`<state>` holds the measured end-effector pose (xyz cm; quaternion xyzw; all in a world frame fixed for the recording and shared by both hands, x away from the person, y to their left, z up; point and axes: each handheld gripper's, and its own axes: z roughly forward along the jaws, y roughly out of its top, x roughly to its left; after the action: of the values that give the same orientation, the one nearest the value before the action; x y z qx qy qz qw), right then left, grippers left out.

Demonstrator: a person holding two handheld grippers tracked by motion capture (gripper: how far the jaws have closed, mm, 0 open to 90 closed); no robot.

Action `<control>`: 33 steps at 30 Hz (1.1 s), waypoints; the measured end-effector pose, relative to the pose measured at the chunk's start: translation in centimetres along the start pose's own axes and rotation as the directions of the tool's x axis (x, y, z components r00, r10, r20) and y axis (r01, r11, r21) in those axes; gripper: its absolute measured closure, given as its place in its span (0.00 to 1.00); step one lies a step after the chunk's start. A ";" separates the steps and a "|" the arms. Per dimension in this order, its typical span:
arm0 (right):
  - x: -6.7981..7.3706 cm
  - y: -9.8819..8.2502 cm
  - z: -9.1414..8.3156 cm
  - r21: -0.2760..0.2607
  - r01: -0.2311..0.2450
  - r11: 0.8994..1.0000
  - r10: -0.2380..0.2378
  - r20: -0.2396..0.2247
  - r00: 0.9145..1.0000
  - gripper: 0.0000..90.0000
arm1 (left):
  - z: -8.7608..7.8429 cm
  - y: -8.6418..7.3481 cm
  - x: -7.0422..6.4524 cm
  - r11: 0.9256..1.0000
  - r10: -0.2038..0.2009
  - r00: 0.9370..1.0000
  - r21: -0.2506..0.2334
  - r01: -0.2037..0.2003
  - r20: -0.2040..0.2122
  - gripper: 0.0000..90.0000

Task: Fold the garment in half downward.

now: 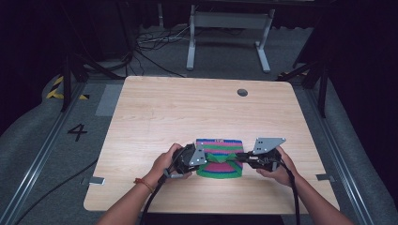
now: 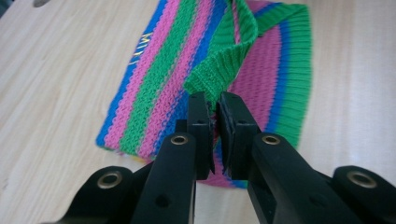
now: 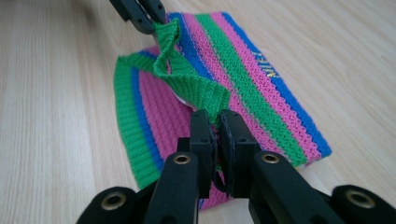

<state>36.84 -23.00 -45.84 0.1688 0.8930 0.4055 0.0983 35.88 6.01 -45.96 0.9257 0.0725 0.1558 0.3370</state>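
Together, left gripper point(image 2: 214, 105) and right gripper point(image 3: 215, 119) clamped on striped knit's point(image 1: 220, 161) lifted green edge point(image 2: 219, 70)

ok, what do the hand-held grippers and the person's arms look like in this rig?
Both are black. The left hand-held gripper and right hand-held gripper each carry a grey three-cornered plate with small holes on top. Each has two flat black jaws on arms with brass-ringed holes. A black cable trails from each. Forearms are bare, no sleeves; an orange-red band sits on the left wrist.

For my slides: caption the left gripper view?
Left gripper jaws pinch the green ribbed edge of a striped pink-green-blue knitted cloth.
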 end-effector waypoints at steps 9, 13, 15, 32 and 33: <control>1.2 -1.2 -0.1 0.029 0.002 1.000 -0.001 -0.031 1.000 0.94 | 0.3 -0.6 -1.4 0.999 0.025 0.999 0.040 -0.027 0.038 0.91; 1.5 -1.5 -0.1 0.039 0.007 0.999 -0.005 -0.042 0.999 0.93 | 0.4 -0.9 -1.9 0.998 0.034 0.998 0.057 -0.037 0.057 0.90; 1.7 -1.6 -0.1 0.041 0.002 0.999 0.000 -0.044 0.999 0.93 | 0.4 -1.0 -2.1 0.998 0.031 0.998 0.052 -0.035 0.062 0.90; 2.7 -1.6 -0.6 0.025 -0.012 1.000 0.012 -0.028 1.000 0.86 | -0.2 -1.1 -1.6 0.998 -0.065 0.996 -0.014 0.066 0.062 0.83; 2.8 -1.6 -0.3 0.026 -0.009 1.000 0.010 -0.027 1.000 0.86 | 0.1 -1.0 -1.7 0.998 -0.059 0.996 -0.011 0.060 0.073 0.85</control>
<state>33.76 -23.10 -46.94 0.1690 0.8986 0.3965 0.0822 34.26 6.32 -47.09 0.9260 0.0867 0.1125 0.3498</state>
